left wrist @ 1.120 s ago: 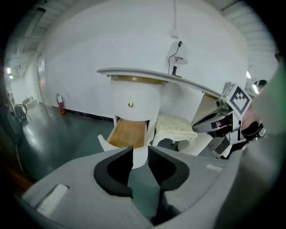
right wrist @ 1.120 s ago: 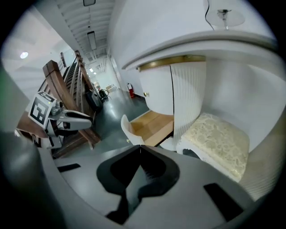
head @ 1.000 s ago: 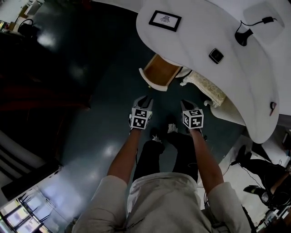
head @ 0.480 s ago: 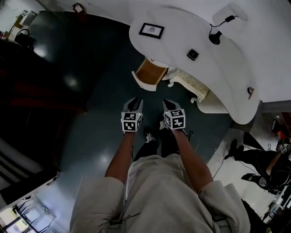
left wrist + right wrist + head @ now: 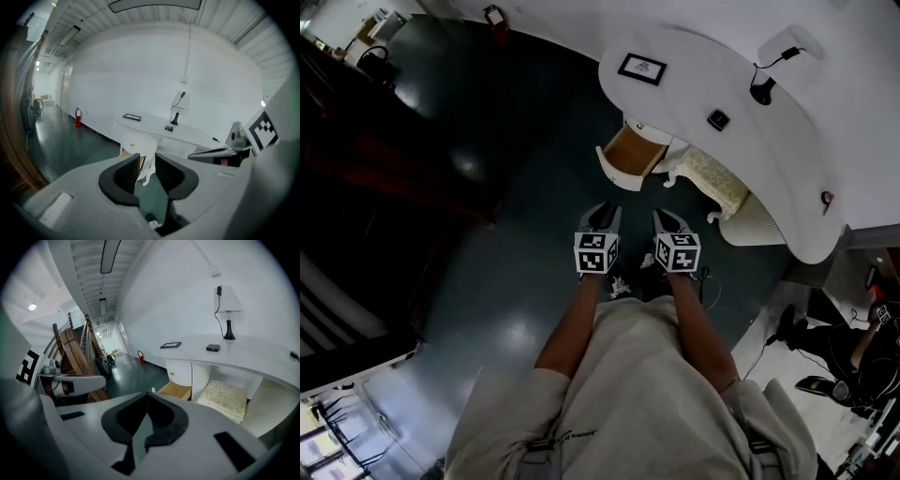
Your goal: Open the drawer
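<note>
One open drawer (image 5: 630,156); shirt (image 5: 647,394) overhead only

The drawer (image 5: 633,153) stands pulled out from under the curved white desk (image 5: 680,94), near that desk's left end in the head view. It is 1 shallow box with a white front and white side walls, and its light brown wooden inside lies open to view from above. It sits level and juts out from the desk's curved edge over the dark floor. In the right gripper view (image 5: 176,390) its wooden bottom shows just beside the desk's white rounded base.
</note>
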A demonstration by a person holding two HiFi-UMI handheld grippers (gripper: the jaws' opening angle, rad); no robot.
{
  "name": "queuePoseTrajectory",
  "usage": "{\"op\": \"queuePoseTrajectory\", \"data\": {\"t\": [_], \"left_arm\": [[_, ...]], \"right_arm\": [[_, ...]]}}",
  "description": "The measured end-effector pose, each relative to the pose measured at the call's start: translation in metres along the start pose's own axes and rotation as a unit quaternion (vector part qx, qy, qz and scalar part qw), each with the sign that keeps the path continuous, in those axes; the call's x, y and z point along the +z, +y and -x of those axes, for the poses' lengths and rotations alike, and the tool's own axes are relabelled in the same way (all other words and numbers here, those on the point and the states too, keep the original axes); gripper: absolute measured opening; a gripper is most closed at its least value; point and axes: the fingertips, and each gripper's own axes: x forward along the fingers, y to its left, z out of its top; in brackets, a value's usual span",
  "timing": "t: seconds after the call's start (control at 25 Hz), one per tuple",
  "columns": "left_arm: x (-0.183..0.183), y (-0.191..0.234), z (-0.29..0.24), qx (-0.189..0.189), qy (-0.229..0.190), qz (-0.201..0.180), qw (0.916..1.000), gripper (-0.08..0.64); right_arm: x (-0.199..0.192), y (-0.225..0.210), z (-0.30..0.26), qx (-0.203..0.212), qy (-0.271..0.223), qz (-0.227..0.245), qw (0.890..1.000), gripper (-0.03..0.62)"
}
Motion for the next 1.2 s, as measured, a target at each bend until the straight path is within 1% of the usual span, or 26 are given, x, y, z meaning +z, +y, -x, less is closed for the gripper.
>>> {"op": "queuePoseTrajectory", "data": {"t": [0.2, 0.36, 0.48, 0.64, 0.84, 1.04, 1.2], "left_arm": [[-0.014, 0.01, 0.007, 0.014, 0.018, -0.011, 0.9997, 0.1], [-0.017, 0.021, 0.014, 0.026, 0.019, -0.008, 0.9995, 0.081], [-0.018, 0.026, 0.018, 0.032, 0.021, -0.015, 0.9992, 0.07], [-0.017, 0.023, 0.021, 0.024, 0.024, -0.027, 0.9991, 0.04], [-0.022, 0.01, 0.021, 0.004, 0.041, -0.052, 0.9978, 0.021], [-0.023, 0.011, 0.019, -0.006, 0.039, -0.054, 0.9978, 0.011], [-0.021, 0.012, 0.021, -0.01, 0.035, -0.044, 0.9984, 0.011]], "right_arm": [[-0.015, 0.006, 0.001, 0.017, 0.013, -0.017, 1.0, 0.015], [-0.015, 0.004, -0.002, 0.015, 0.013, -0.011, 1.0, 0.015], [-0.018, 0.005, -0.003, 0.014, 0.015, -0.003, 1.0, 0.015], [-0.017, 0.001, -0.002, 0.004, 0.013, -0.012, 1.0, 0.015], [-0.017, 0.002, -0.003, -0.003, 0.011, -0.016, 1.0, 0.015], [-0.019, 0.005, -0.007, -0.005, 0.015, -0.009, 1.0, 0.015], [-0.012, 0.008, -0.005, -0.008, 0.006, -0.005, 1.0, 0.015]]}}
